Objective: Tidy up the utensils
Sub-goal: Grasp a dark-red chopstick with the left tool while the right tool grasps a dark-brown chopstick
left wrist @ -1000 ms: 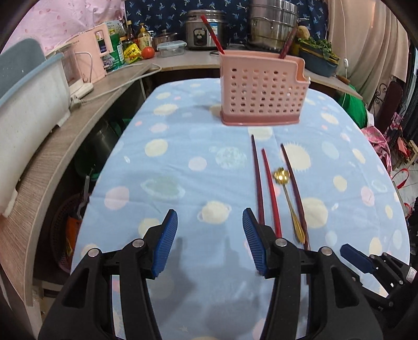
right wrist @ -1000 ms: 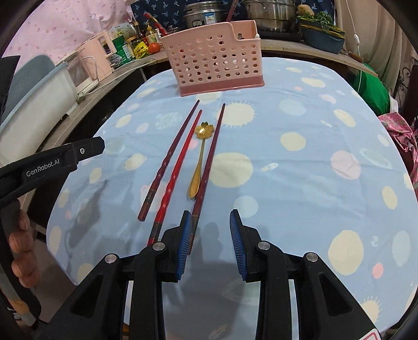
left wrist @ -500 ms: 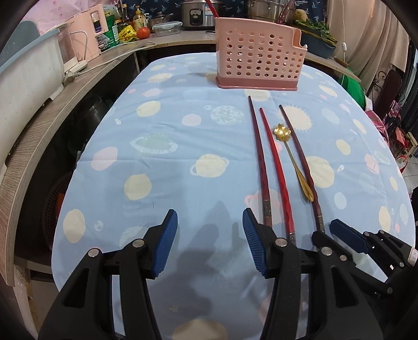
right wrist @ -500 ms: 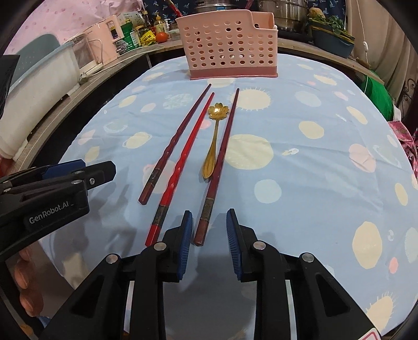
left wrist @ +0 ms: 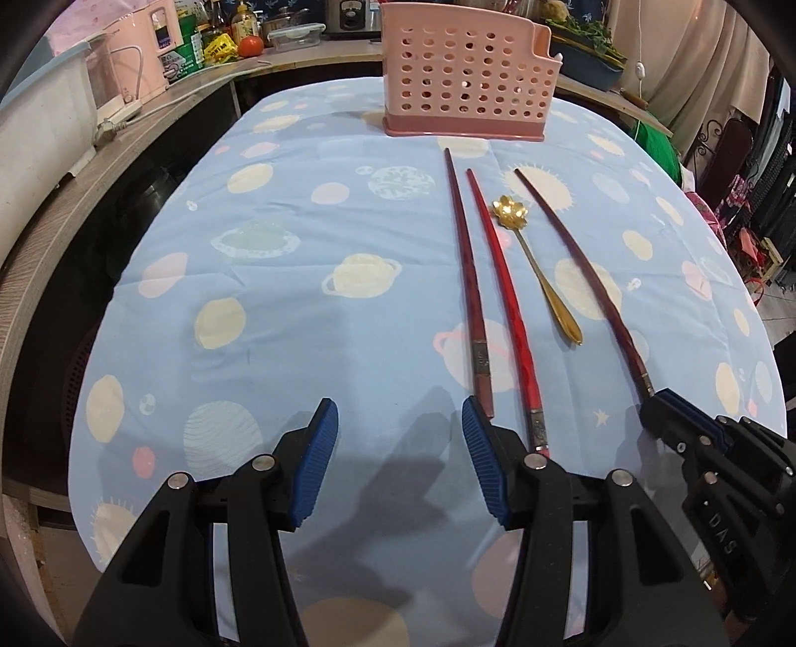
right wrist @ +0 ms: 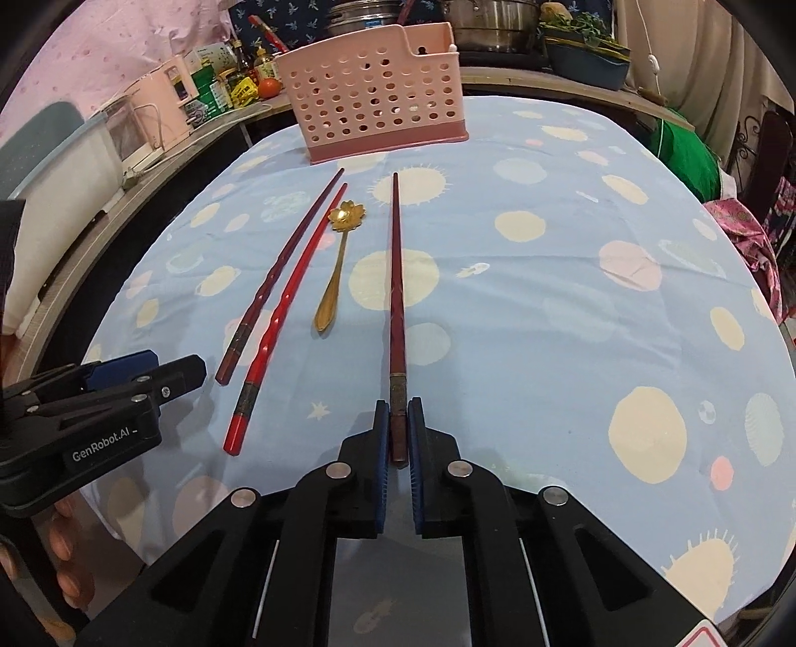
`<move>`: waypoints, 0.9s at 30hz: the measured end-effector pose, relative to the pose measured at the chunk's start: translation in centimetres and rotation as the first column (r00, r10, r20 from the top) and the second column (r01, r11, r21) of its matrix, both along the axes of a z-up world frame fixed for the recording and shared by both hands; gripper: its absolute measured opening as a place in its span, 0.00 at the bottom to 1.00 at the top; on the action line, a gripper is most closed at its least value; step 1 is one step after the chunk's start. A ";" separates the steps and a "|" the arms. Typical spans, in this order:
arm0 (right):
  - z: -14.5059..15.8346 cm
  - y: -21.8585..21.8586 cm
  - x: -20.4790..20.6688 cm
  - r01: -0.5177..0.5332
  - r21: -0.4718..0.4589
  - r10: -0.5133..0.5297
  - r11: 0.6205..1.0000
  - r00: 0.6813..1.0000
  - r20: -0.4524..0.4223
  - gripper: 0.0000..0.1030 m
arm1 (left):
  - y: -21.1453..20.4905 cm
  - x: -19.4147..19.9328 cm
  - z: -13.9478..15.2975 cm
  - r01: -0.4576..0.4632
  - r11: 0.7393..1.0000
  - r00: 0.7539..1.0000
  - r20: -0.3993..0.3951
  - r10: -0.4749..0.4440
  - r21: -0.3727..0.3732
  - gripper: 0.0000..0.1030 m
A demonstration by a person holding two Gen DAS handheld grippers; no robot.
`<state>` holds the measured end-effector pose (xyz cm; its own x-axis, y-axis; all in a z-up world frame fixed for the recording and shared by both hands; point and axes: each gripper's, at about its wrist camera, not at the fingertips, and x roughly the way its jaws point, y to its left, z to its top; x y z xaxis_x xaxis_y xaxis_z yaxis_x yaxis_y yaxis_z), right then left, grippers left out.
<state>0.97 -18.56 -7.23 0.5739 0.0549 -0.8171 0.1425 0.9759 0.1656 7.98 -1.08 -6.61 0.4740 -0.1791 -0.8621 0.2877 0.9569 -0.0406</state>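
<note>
Three chopsticks and a gold flower-bowl spoon (left wrist: pixel 535 264) lie side by side on the blue planet-print cloth, pointing at the pink perforated utensil basket (left wrist: pixel 467 74) at the far end. My right gripper (right wrist: pixel 398 413) has closed in on the near end of the rightmost dark red chopstick (right wrist: pixel 396 278), which still lies on the cloth with both pads pressing on it. My left gripper (left wrist: pixel 398 418) hangs open low over the cloth with nothing between its fingers. Its right finger sits beside the near end of the left dark chopstick (left wrist: pixel 465 278). The bright red chopstick (left wrist: pixel 502 278) lies between that one and the spoon.
A wooden counter (left wrist: pixel 64 199) curves along the table's left and far sides. It carries a pink appliance (left wrist: pixel 149 35), bottles, a tomato and pots. A green bundle (right wrist: pixel 686 154) and pink fabric sit off the right edge. A hand (right wrist: pixel 64 547) grips the left tool.
The right gripper's jaws narrowed from a gap to a grip on the rightmost chopstick's near end. The left gripper sank toward the cloth and kept its jaws as they were.
</note>
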 end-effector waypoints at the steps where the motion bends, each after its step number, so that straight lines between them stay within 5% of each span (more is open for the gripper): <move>1: 0.0 -0.2 0.0 0.006 0.007 -0.006 1.000 1.000 0.000 0.07 | -0.1 0.0 -0.1 0.005 1.000 1.000 -0.005 -0.005 -0.006 0.48; 11: 0.2 -0.8 -0.1 0.013 0.023 -0.013 1.000 1.000 0.000 0.07 | -2.0 0.7 -0.7 0.039 0.999 0.999 -0.014 -0.040 -0.023 0.46; 18: 0.4 -1.0 -0.2 0.009 0.031 -0.009 0.999 1.000 0.003 0.07 | -1.9 1.0 -0.6 0.053 0.998 0.998 -0.026 -0.054 -0.035 0.08; 27: 2.8 -1.6 -0.6 0.017 0.040 -0.019 0.999 0.999 0.041 0.07 | -1.6 0.6 0.9 0.060 0.997 0.998 -0.027 -0.061 -0.055 0.07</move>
